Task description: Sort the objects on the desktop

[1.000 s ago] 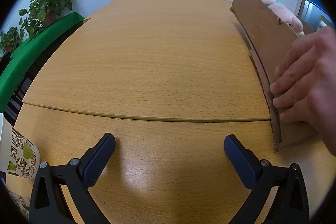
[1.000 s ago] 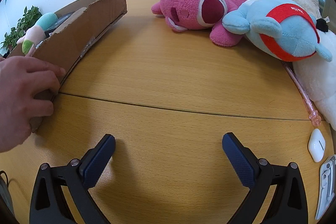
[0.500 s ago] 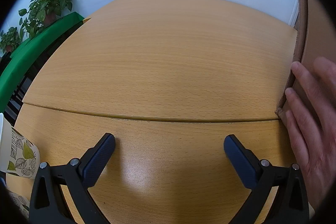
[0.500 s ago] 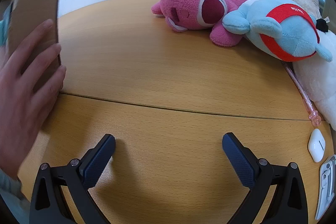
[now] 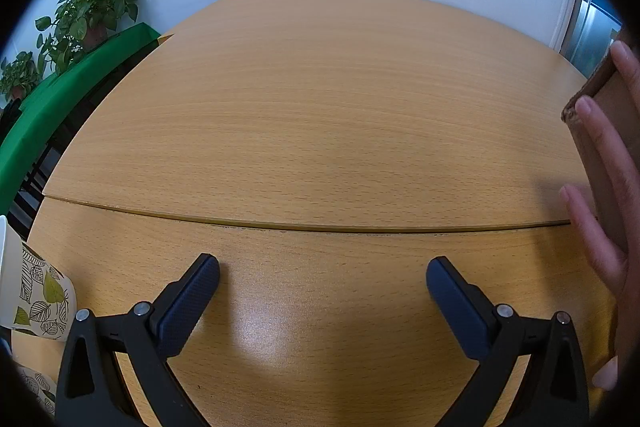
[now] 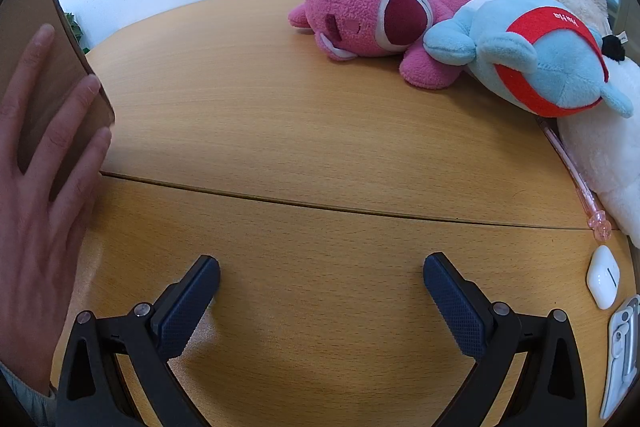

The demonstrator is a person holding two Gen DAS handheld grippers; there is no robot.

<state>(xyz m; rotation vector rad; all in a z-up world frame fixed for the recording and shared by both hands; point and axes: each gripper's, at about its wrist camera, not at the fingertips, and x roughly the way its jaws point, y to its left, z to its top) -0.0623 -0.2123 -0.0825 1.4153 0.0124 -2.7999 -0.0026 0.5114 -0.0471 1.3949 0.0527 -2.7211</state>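
Desktop items awaiting sorting; both tools idle on the table.

The pink plush (image 6: 372, 23) and blue plush (image 6: 536, 63) lie touching at the far right of the table (image 6: 304, 131): soft, light, compressible, probably best pinched at a limb or body fold. The white earbud case (image 6: 603, 277) near the right edge looks hard, smooth and slippery; grip across its flat faces. A hand (image 6: 36, 195) presses flat on a cardboard box (image 6: 36, 67) at left. Right gripper (image 6: 320, 281) and left gripper (image 5: 322, 283) stand spread wide, holding nothing.
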